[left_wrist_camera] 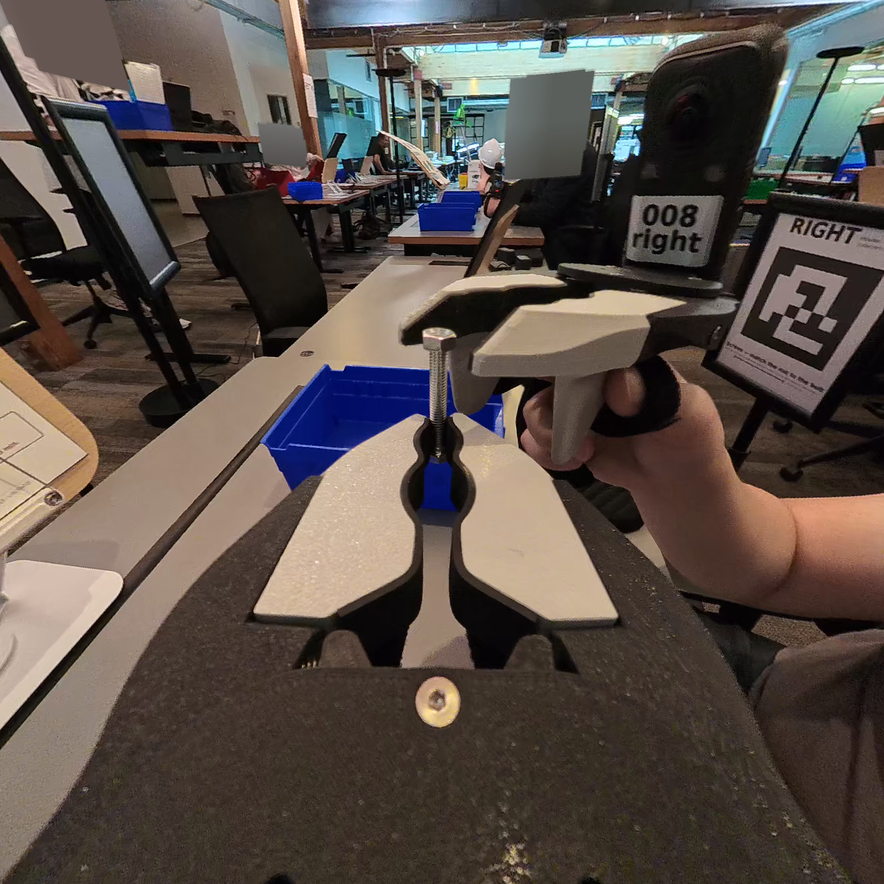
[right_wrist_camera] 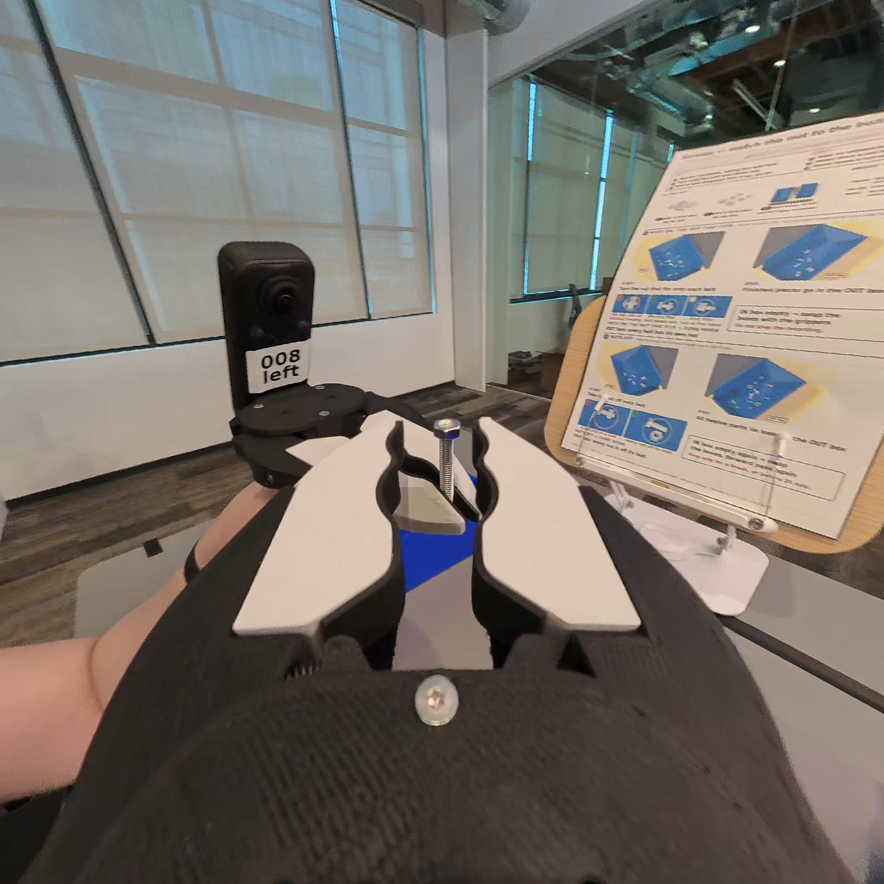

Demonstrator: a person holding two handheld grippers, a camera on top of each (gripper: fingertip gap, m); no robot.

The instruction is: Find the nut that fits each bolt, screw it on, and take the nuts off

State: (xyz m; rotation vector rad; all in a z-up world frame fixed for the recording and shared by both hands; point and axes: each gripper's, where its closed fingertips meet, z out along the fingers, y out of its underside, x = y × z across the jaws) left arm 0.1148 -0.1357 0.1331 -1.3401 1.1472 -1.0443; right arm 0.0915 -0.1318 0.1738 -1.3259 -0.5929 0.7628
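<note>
The bolt [left_wrist_camera: 438, 390] stands upright, head up, over the blue bin [left_wrist_camera: 363, 421], its lower end pinched between the nearly closed tips of the left gripper [left_wrist_camera: 438, 433]. The right gripper [right_wrist_camera: 437, 459] is spread wide around the bolt's head without touching it, holding nothing. A hand [left_wrist_camera: 636, 430] grips its handle.

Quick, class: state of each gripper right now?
Left gripper: closed on the bolt, held upright by its lower end.
Right gripper: open, fingers either side of the bolt's head, holding nothing.
</note>
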